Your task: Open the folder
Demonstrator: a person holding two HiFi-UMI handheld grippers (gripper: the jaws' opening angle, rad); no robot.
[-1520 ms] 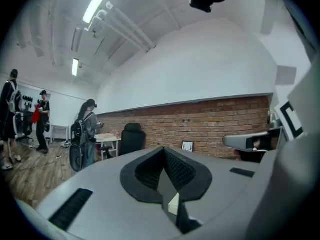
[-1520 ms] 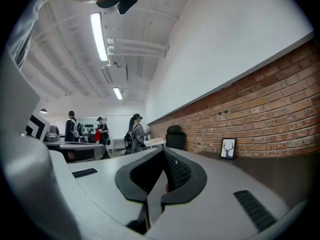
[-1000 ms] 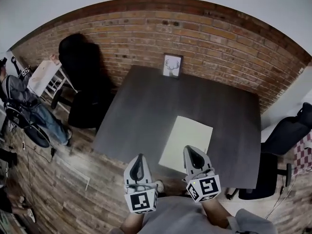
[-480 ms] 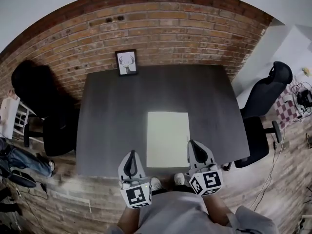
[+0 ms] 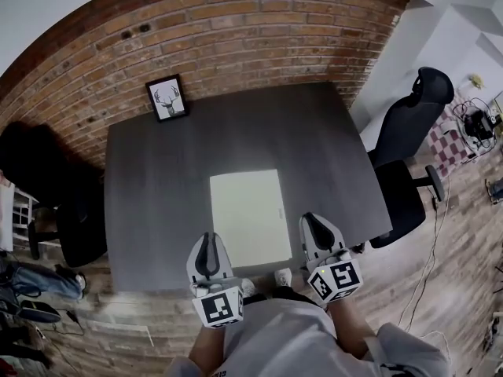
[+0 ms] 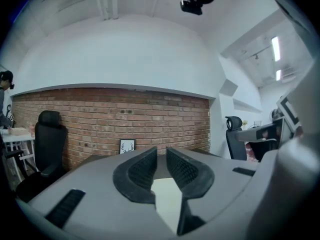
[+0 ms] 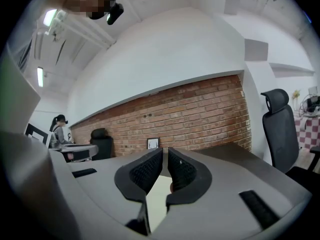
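A pale closed folder [image 5: 247, 217] lies flat on the dark table [image 5: 157, 195], near its front edge, with a small tab on its right side. My left gripper [image 5: 207, 242] hovers at the table's front edge, by the folder's near left corner. Its jaws are opening, a narrow gap shows between them and nothing is in it [image 6: 162, 151]. My right gripper [image 5: 316, 225] hangs just right of the folder, shut and empty [image 7: 165, 151]. Both point level across the table at the brick wall. The folder [image 6: 167, 196] shows below the left jaws, and the folder [image 7: 157, 196] below the right jaws.
A framed deer picture [image 5: 167, 98] leans against the brick wall at the table's back left. A black office chair [image 5: 405, 132] stands right of the table and another dark chair [image 5: 71, 226] to its left. A person [image 7: 60, 129] sits far left.
The view has swung, so the table now lies square in front of me. Both grippers moved in over the table's front edge, on either side of the folder.
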